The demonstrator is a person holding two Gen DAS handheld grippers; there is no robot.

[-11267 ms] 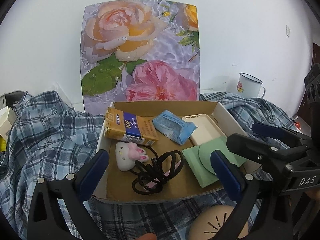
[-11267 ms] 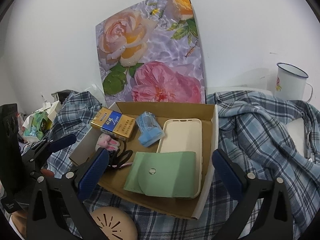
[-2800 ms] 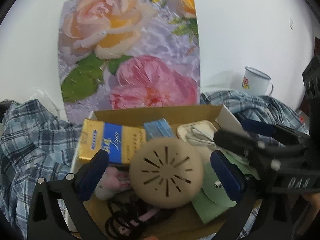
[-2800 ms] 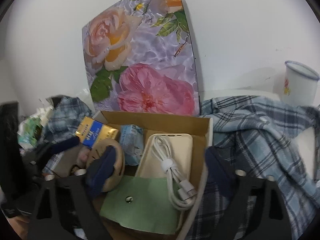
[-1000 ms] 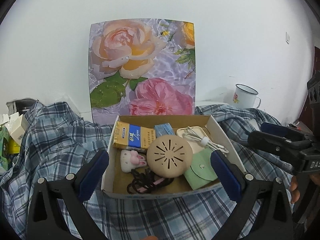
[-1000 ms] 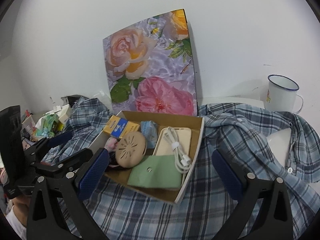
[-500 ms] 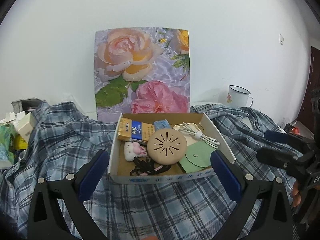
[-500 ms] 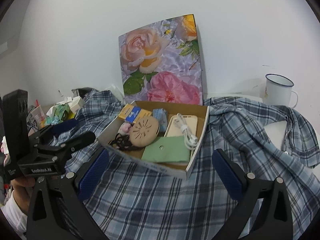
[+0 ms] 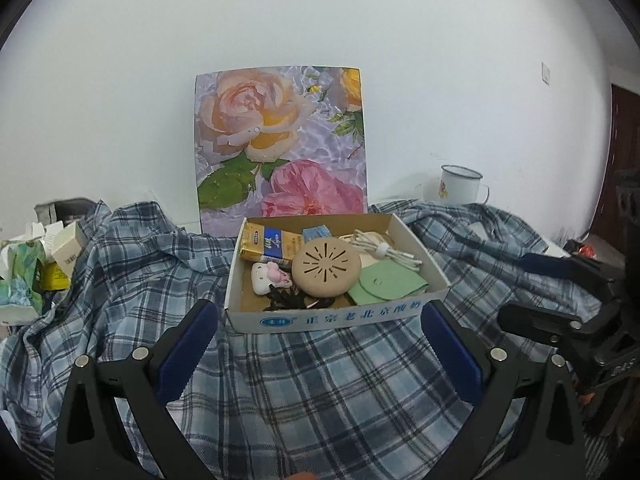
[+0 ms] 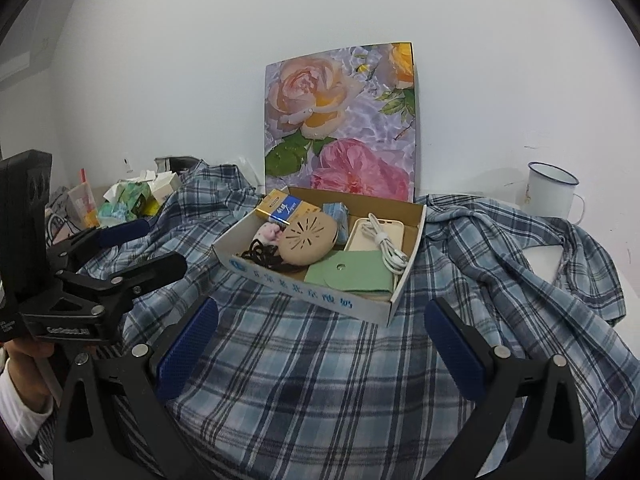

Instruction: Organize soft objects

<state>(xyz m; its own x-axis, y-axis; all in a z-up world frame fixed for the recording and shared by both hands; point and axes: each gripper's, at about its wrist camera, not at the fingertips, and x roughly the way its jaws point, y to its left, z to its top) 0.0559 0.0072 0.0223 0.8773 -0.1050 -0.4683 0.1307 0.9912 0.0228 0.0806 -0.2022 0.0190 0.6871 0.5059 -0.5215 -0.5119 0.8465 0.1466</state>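
I hold both black blue-padded grippers — left (image 9: 320,344), right (image 10: 320,344) — wide, empty, short of shallow cardboard box (image 9: 340,318); judge packing done, exit level.

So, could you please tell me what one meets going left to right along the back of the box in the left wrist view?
Yellow and blue carton → blue tissue packet → white cable lying on the cream phone case.
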